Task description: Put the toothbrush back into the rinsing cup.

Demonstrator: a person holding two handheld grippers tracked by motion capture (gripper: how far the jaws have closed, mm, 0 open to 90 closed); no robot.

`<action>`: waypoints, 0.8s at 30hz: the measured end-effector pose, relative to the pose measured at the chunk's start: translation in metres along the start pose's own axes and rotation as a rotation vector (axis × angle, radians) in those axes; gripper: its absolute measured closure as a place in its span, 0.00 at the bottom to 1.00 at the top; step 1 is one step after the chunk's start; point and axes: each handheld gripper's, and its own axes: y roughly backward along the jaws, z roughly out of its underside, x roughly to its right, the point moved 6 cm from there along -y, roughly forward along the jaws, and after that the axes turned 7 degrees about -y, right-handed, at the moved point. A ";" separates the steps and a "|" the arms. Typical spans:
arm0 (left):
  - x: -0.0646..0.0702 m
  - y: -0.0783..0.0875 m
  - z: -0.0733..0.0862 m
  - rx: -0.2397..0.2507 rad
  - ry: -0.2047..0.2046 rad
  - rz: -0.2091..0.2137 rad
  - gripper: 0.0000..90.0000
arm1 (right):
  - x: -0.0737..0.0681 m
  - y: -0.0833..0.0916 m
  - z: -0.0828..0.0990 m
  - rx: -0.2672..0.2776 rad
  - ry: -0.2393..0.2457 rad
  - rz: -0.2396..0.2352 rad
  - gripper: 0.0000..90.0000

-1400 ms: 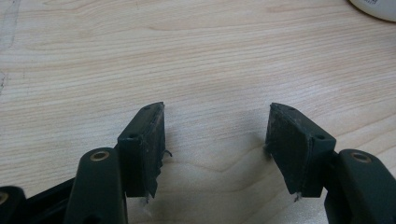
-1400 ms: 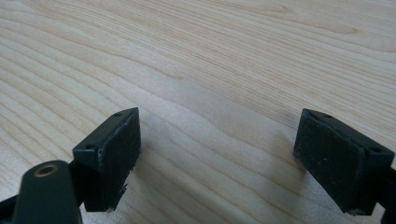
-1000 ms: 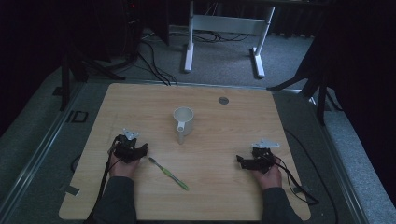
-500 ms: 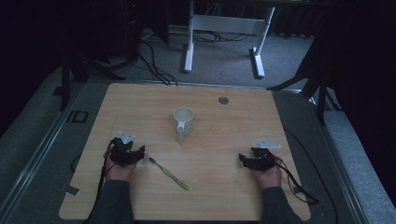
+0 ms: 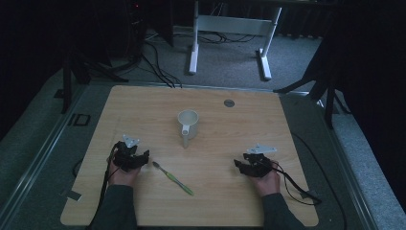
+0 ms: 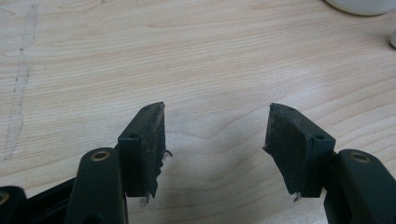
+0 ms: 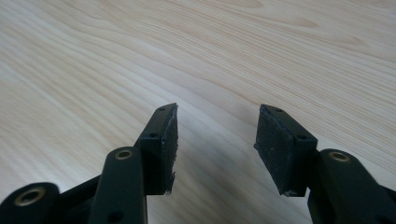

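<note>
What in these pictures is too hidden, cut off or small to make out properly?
- Mug: left gripper view, cut off by the top edge; only its base shows.
- Toothbrush bristles: high view, too small and dim to make out.
- Round disc on the table: high view, too small to identify.

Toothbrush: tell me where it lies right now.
In the high view the green toothbrush lies flat on the wooden table, near the front left, just right of the left tool and below the white mug.
</note>
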 end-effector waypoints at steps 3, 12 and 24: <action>0.000 0.001 0.000 0.003 0.000 0.000 0.43 | -0.013 0.000 -0.004 0.002 0.025 -0.020 0.54; 0.002 0.004 -0.001 0.010 -0.010 -0.002 0.43 | -0.045 -0.007 -0.015 -0.013 0.083 -0.067 0.54; 0.002 0.009 -0.002 0.025 -0.014 0.000 0.43 | -0.105 -0.024 -0.043 -0.017 0.131 -0.179 0.55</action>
